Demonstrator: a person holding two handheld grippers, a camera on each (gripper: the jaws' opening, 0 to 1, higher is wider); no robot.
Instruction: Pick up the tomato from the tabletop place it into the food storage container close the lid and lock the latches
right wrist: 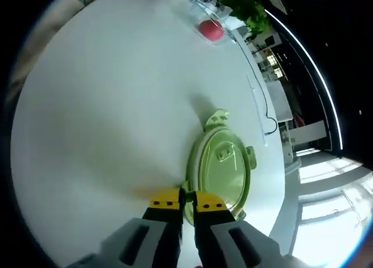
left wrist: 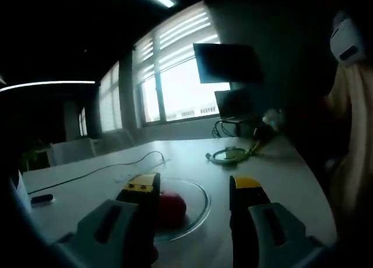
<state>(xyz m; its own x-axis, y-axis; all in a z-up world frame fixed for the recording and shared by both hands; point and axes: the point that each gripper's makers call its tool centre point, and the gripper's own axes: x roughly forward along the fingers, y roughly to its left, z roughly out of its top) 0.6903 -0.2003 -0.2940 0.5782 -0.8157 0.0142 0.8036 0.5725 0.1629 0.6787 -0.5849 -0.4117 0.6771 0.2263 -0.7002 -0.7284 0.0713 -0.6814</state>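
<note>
The red tomato [left wrist: 173, 208] sits inside a clear round container [left wrist: 198, 205] on the white table. My left gripper [left wrist: 193, 186] is open just above it, and its left jaw hides part of the tomato. In the right gripper view the tomato [right wrist: 211, 29] and container [right wrist: 223, 13] are far off at the top. A round green-rimmed lid [right wrist: 220, 166] with latch tabs is low over the table. My right gripper [right wrist: 186, 203] is shut on its near rim. In the left gripper view the lid [left wrist: 229, 155] appears further back, with the right gripper [left wrist: 260, 137] at its right edge.
A thin cable [left wrist: 111, 168] runs across the table toward a small dark object [left wrist: 41, 198] at the left. A monitor [left wrist: 227, 61] and a laptop [left wrist: 234, 103] stand at the far side by the windows. A person's pale sleeve [left wrist: 349, 140] hangs at the right. A plant [right wrist: 245, 6] stands beyond the container.
</note>
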